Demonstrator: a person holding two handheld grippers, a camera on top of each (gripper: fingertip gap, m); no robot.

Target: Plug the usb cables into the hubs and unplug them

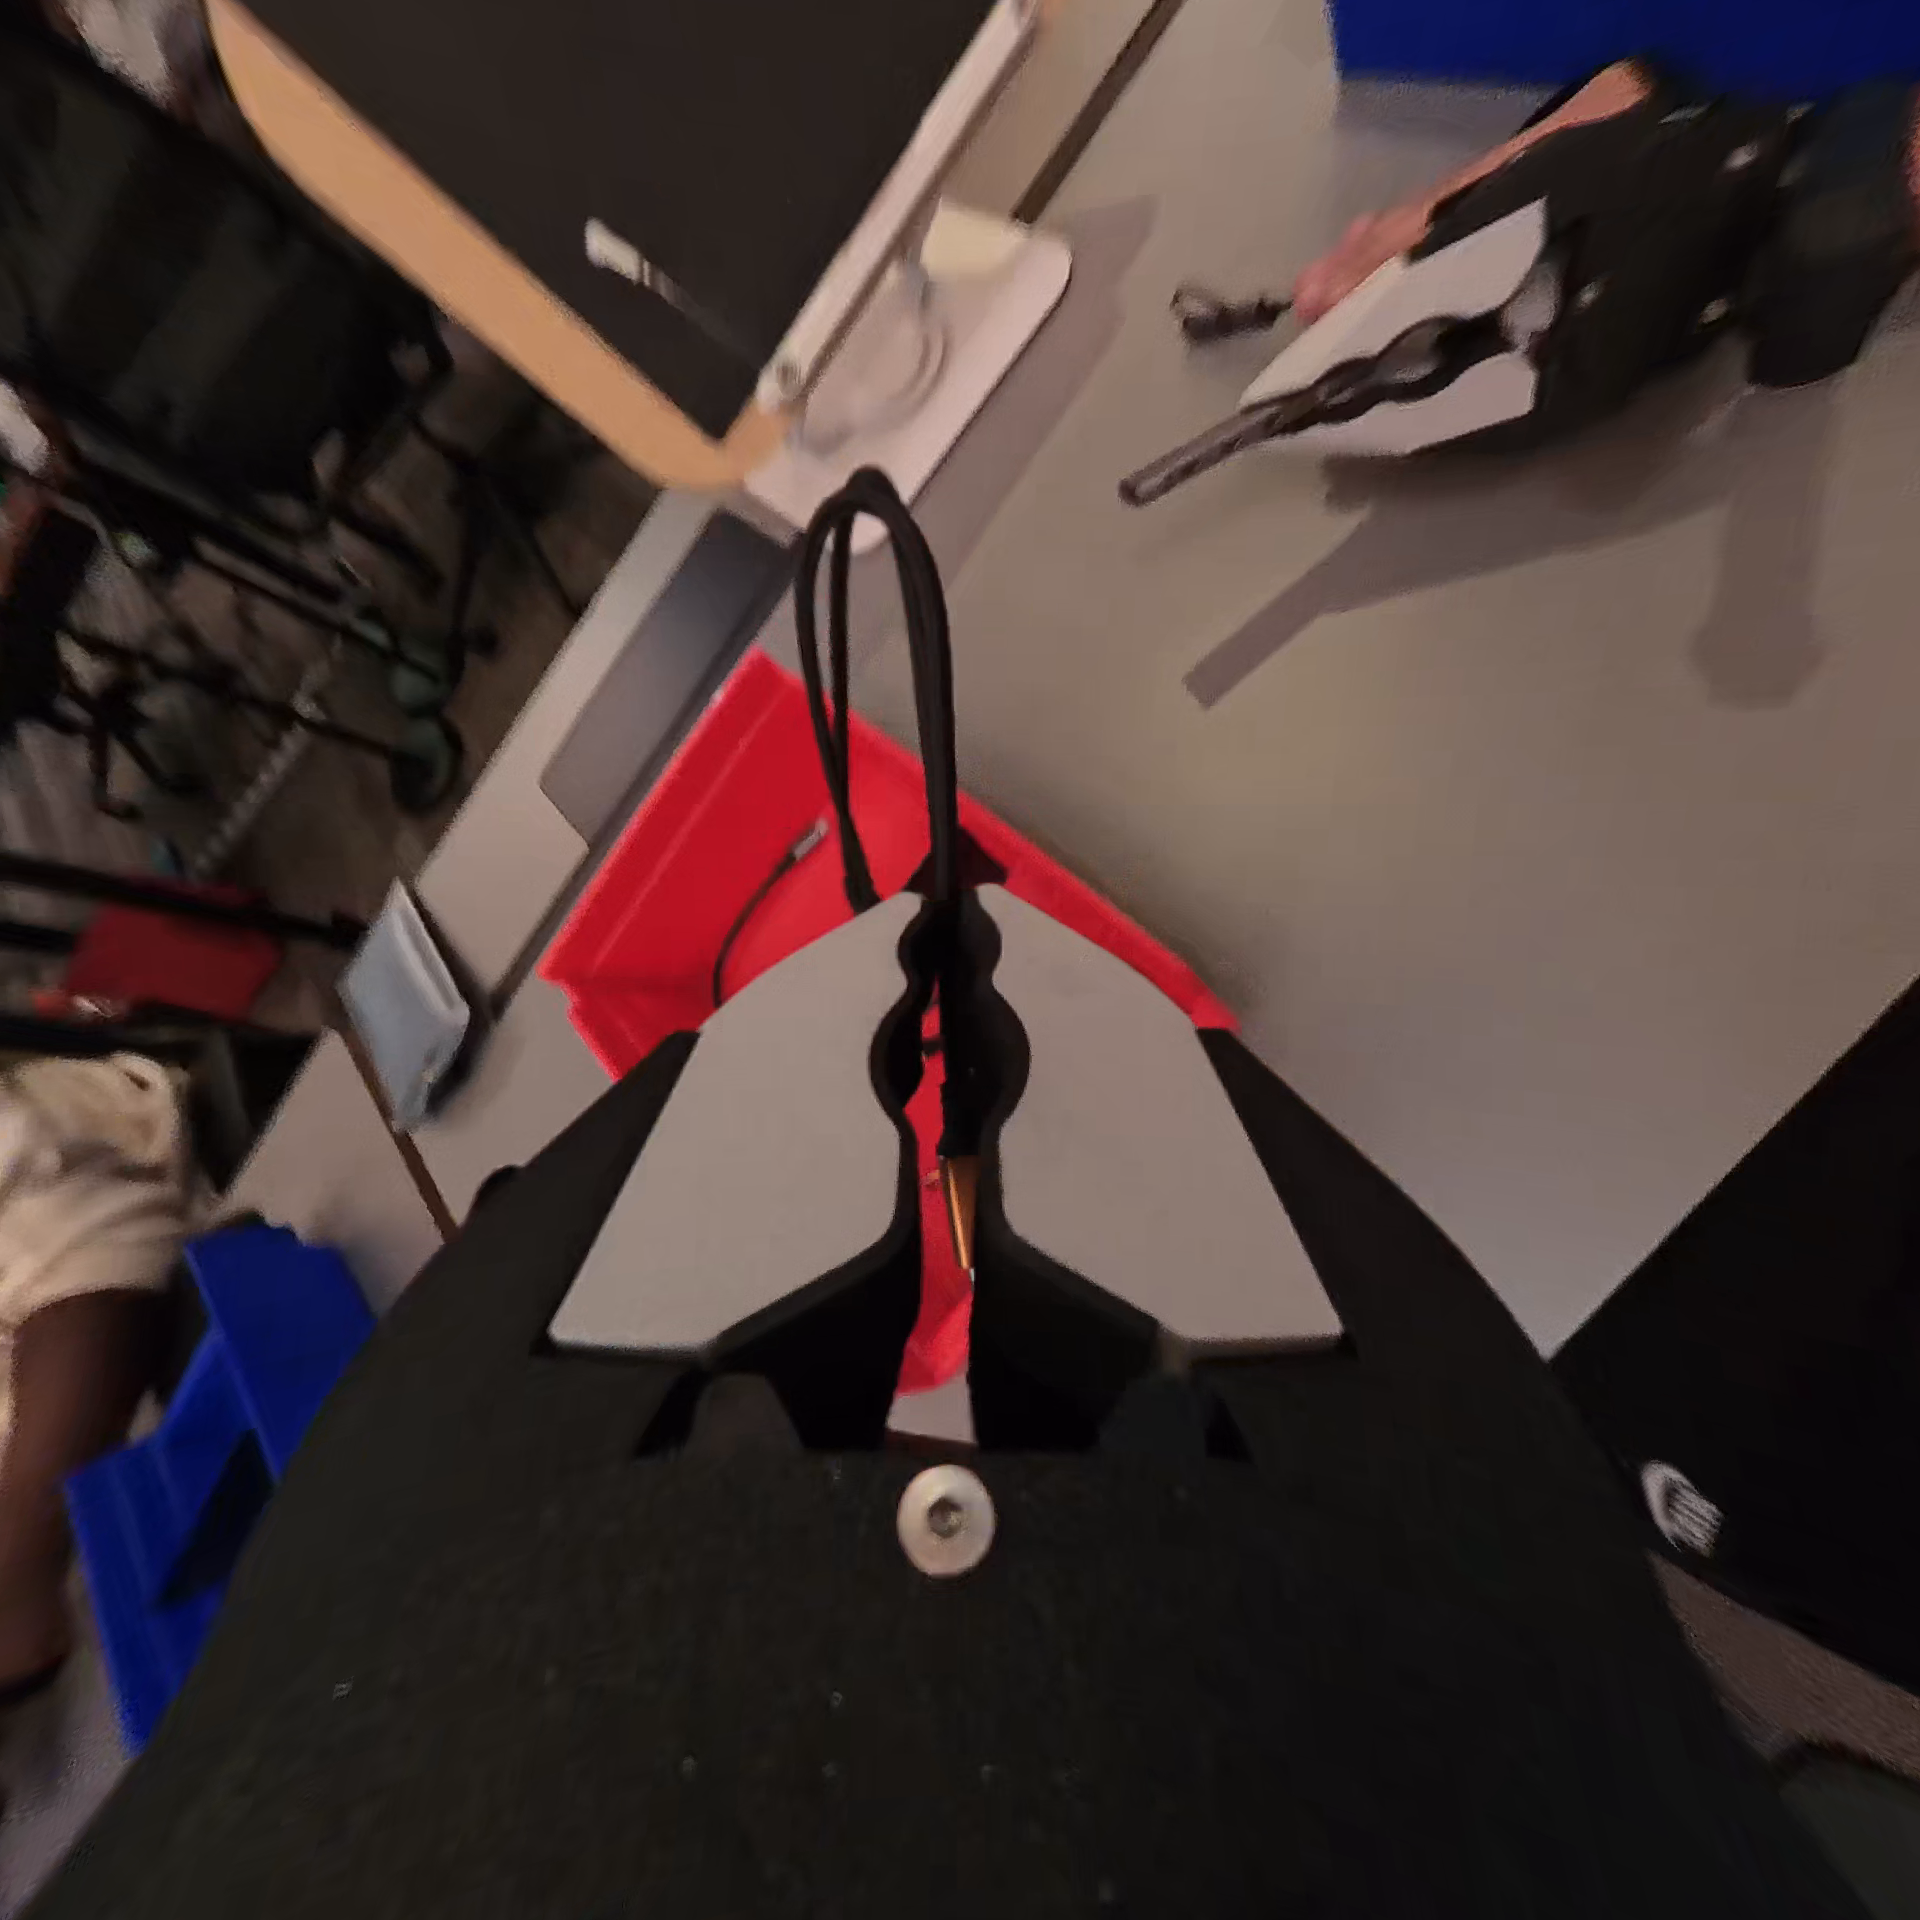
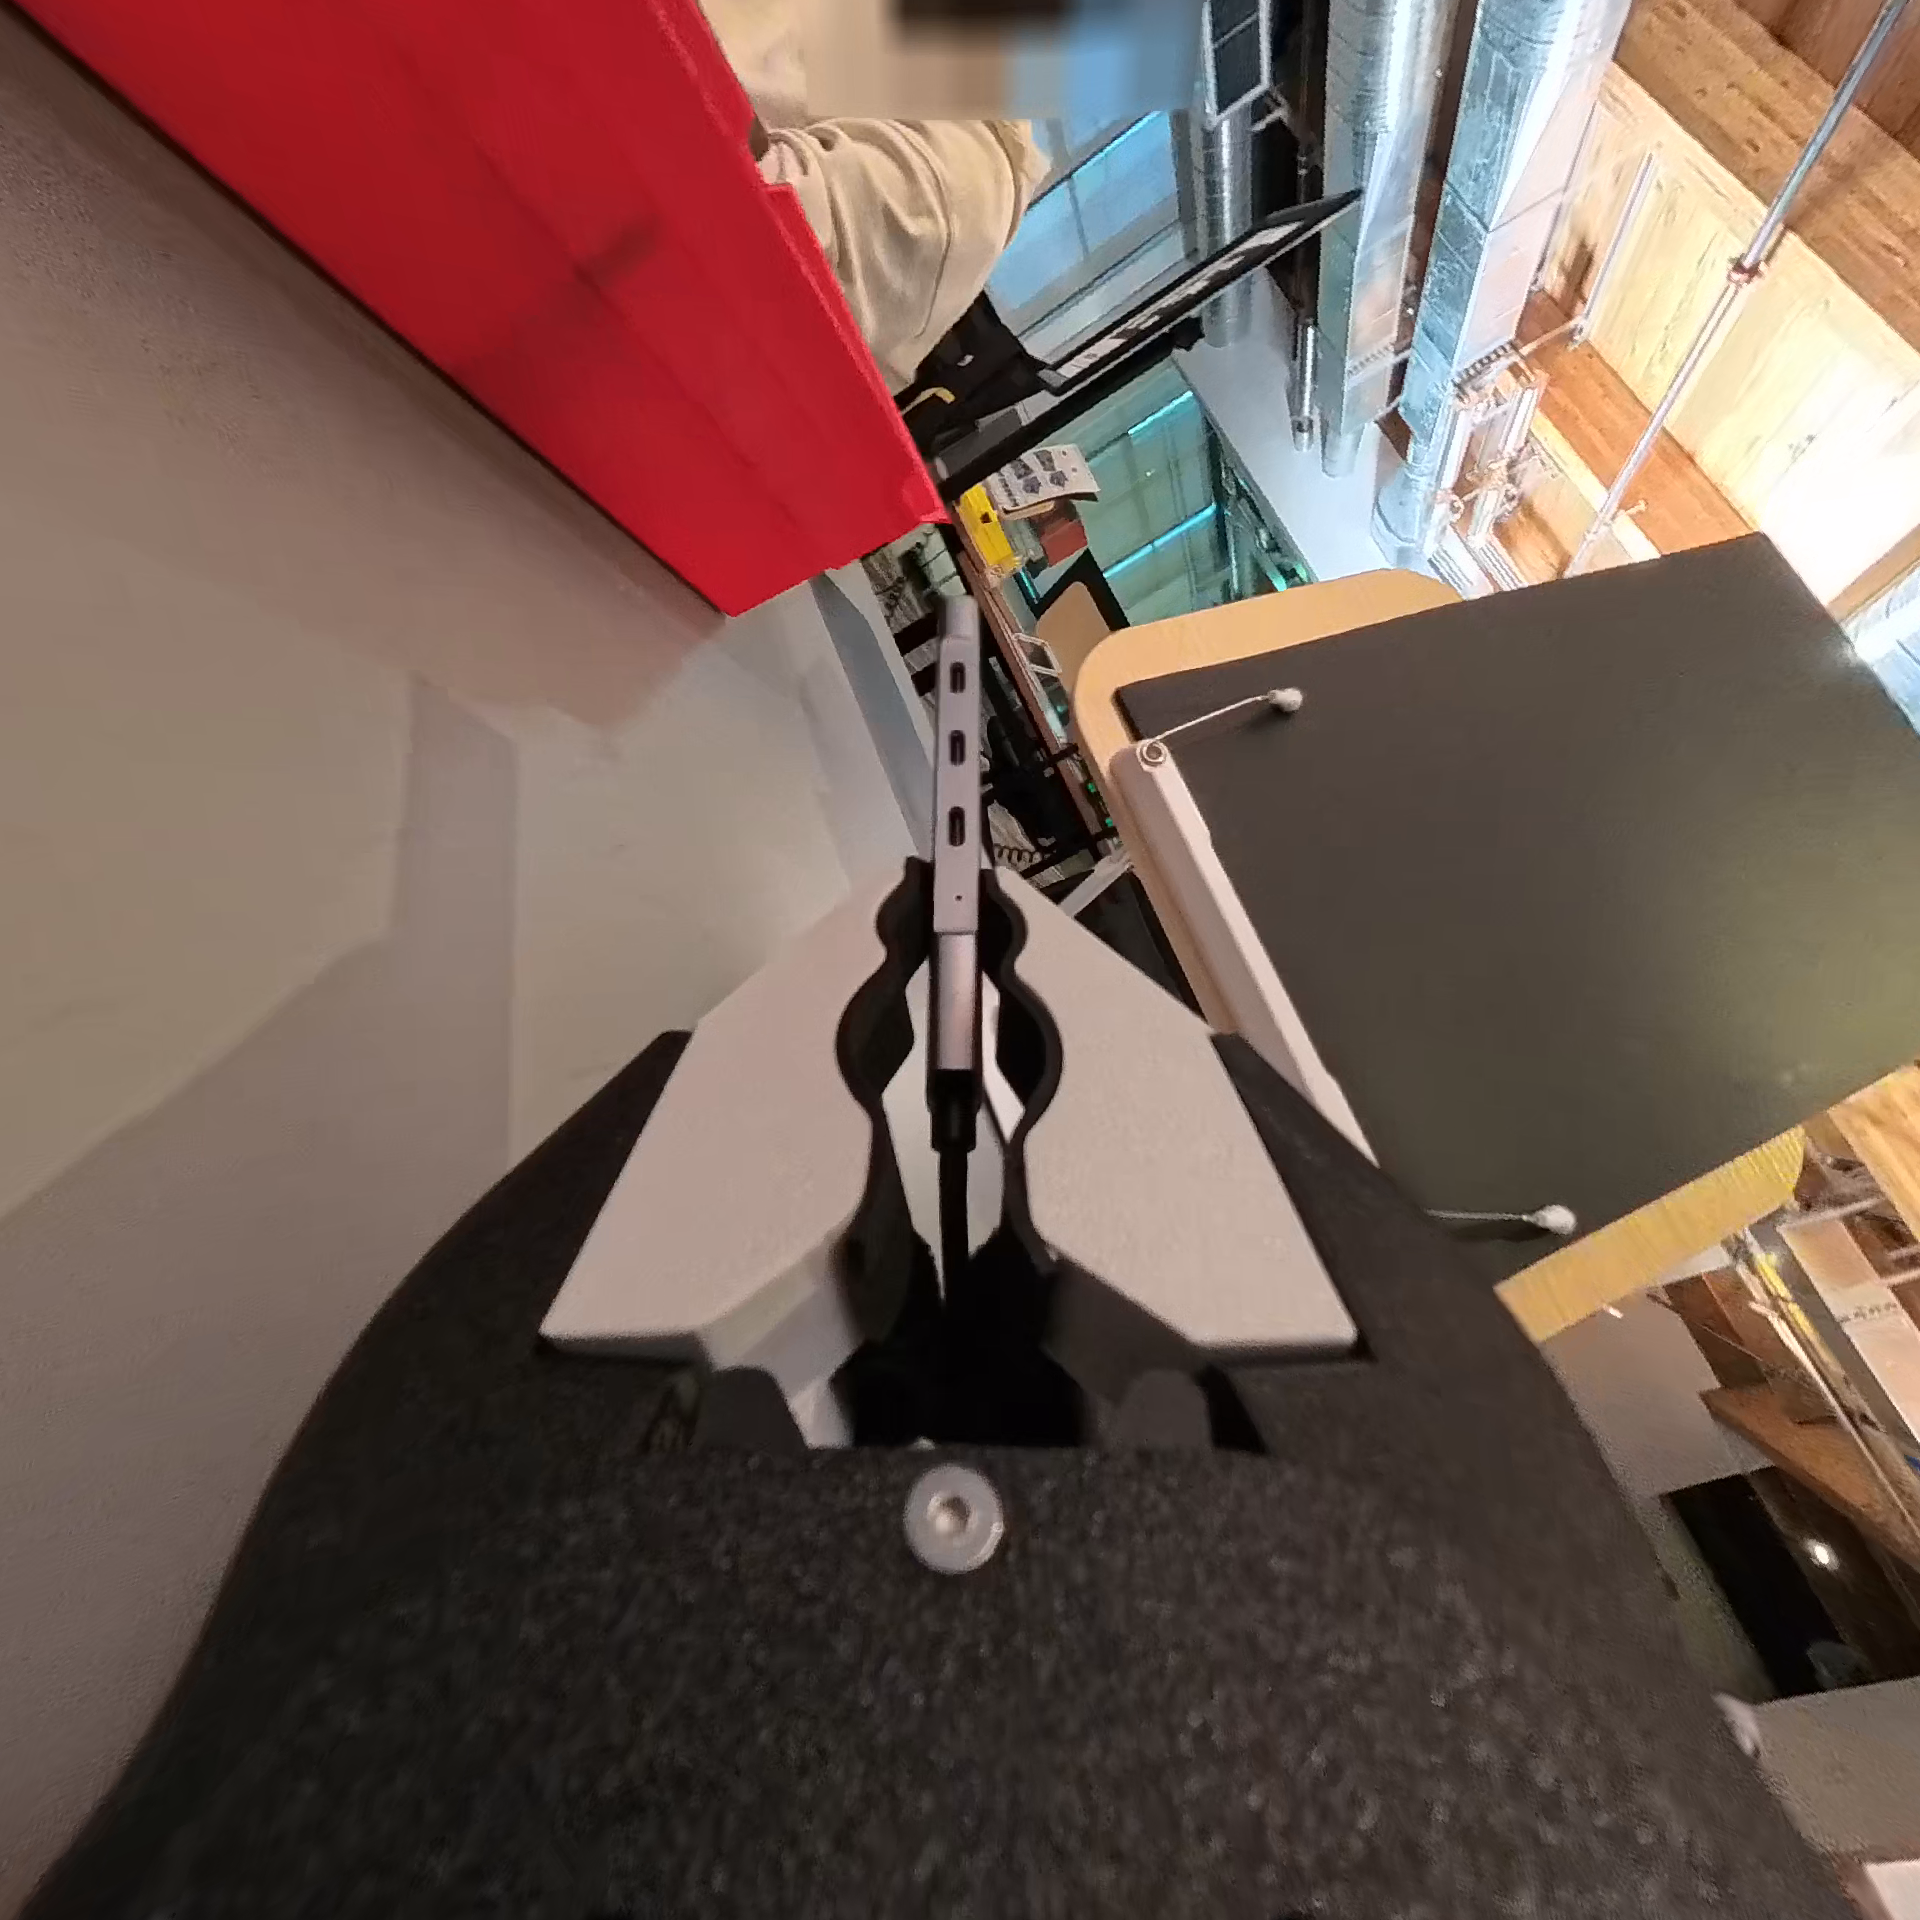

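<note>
My left gripper [image 1: 940, 914] is shut on a black cable [image 1: 925, 665]. The cable loops up past the fingertips, and its gold plug [image 1: 961, 1210] sits between the fingers. It hangs above a red bin [image 1: 707, 873] on the grey table [image 1: 1455, 935]. Another cable end [image 1: 769, 883] lies in the bin. My right gripper [image 2: 956, 904] is shut on a slim grey hub [image 2: 956, 748] with several ports along its edge and a black cable [image 2: 951, 1174] at its rear. The right gripper also shows in the left wrist view [image 1: 1195, 468], blurred, held by a hand.
A monitor with a tan-edged dark back [image 1: 582, 166] stands on a white stand [image 1: 935, 343] on the table; it also shows in the right wrist view [image 2: 1507, 883]. A grey laptop [image 1: 665, 665] lies beside the bin. A blue bin [image 1: 218, 1455] sits low left. The red bin's wall [image 2: 499, 260] is close at upper left. Some 30 centimetres of space lies between my two pairs of fingers.
</note>
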